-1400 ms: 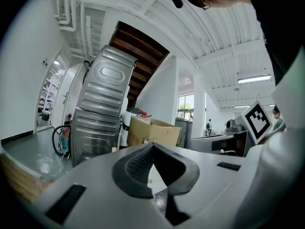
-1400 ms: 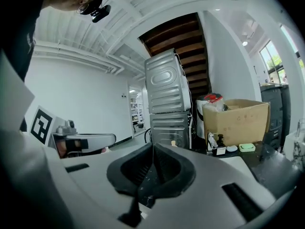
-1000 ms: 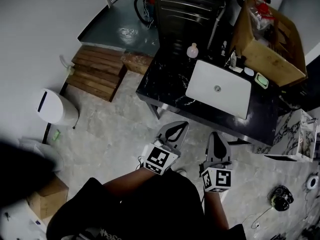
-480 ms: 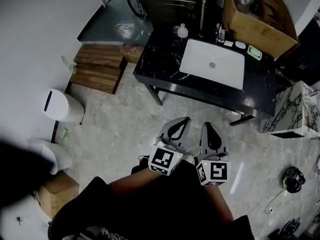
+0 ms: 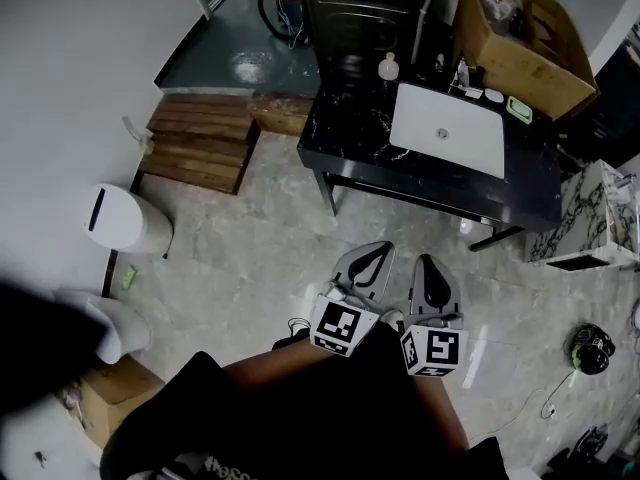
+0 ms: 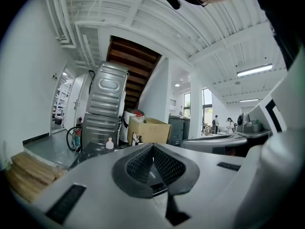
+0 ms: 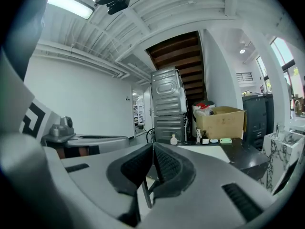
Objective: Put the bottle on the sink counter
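The person holds both tools low and close in front of the body, side by side, tips aimed toward the counter and well apart from it. The left tool has its 2 jaws pressed together with nothing between them; its ribbed dark rubber pads meet in a narrow V. The right tool is likewise closed and empty, its pads touching along their inner edges. Each tool has a smooth grey plastic shell and a cube with black-and-white square markers at the back.

The bottle stands upright on the counter's far left part, just beside the sink. It is small, pale and rounded, with a narrow capped neck. The counter is glossy black stone with thin white veins, on dark legs; the sink is a matte white rectangular basin. An open brown cardboard box sits at the far right end. The floor is pale, polished stone tile.
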A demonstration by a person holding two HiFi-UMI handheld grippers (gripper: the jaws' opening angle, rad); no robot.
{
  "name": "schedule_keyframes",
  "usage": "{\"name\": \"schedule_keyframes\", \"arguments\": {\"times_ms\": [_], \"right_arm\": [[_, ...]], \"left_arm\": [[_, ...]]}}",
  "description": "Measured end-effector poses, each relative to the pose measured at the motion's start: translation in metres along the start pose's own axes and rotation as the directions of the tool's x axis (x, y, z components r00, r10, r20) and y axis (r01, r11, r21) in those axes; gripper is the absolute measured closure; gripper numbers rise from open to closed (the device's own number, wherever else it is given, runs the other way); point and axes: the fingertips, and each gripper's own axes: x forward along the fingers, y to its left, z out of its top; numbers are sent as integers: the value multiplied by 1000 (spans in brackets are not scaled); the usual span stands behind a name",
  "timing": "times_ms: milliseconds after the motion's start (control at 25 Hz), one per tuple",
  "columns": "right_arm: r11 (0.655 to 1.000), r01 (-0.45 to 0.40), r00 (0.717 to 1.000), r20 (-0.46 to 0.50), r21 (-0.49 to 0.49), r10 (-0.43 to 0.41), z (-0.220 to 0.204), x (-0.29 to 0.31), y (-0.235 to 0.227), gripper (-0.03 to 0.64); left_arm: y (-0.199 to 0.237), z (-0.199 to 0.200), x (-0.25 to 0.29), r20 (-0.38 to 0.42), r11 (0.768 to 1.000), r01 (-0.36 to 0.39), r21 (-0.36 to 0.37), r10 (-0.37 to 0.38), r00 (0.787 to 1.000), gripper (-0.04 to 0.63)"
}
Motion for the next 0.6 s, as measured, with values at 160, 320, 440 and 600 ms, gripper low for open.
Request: {"name": "schedule_keyframes", "arguments": {"times_ms": [160,320,440,600], "right_arm": [[1000,-5,1000,14,-22,6,-3,4,43,577],[999,-31,999,23,-40,32,0,11,74,578],[998,-28,999,37,-51,30,7,13,94,578],[997,-18,998,54,-74,22,14,11,121,580]], "left_arm": [[21,-1,-31,20,1000,9,19,-9,1000,581],[40,2,-50,40,999,9,32,-11,999,581],[52,11,-64,61,999,10,46,-13,998,581],[67,19,-86,87,999,11,49,-15,996,581]]}}
